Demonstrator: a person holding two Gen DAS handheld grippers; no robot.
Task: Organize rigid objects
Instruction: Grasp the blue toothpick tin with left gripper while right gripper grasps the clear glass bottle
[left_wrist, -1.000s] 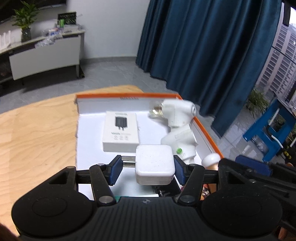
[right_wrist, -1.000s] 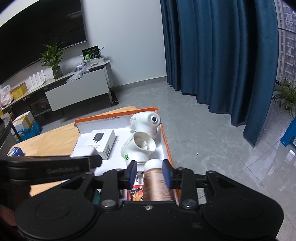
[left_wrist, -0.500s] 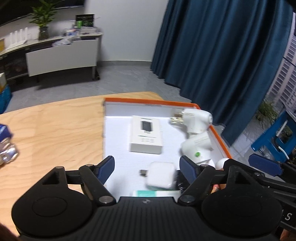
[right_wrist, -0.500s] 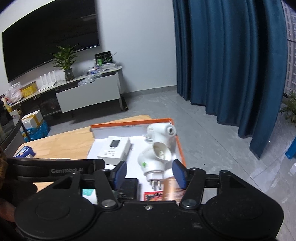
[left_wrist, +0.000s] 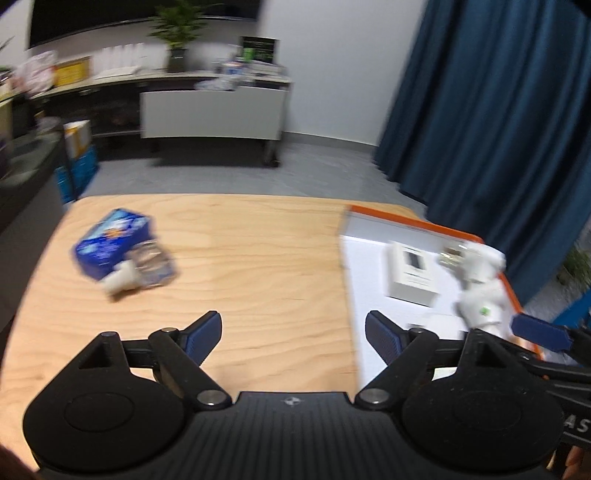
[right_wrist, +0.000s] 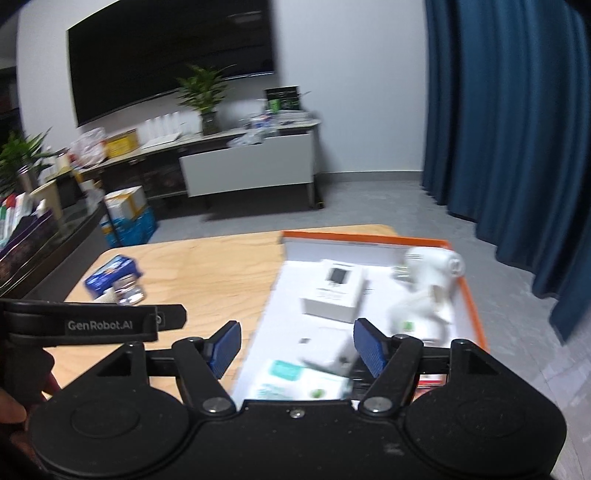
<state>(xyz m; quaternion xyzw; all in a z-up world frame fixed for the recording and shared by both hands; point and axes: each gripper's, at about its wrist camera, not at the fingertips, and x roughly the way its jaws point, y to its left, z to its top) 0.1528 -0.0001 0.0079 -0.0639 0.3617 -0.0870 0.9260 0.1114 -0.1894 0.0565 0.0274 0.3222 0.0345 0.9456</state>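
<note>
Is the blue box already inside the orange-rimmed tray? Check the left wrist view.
No. The blue box lies on the bare wooden table, well left of the orange-rimmed tray.

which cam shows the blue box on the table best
The left wrist view: the blue box lies large and unobstructed on the bare table, though blurred. In the right wrist view it is smaller, near the left edge, just above the other gripper's strap.

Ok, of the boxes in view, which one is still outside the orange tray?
The blue box, on the bare wood at the table's left, beside a small jar. The white box already lies inside the tray.
</note>
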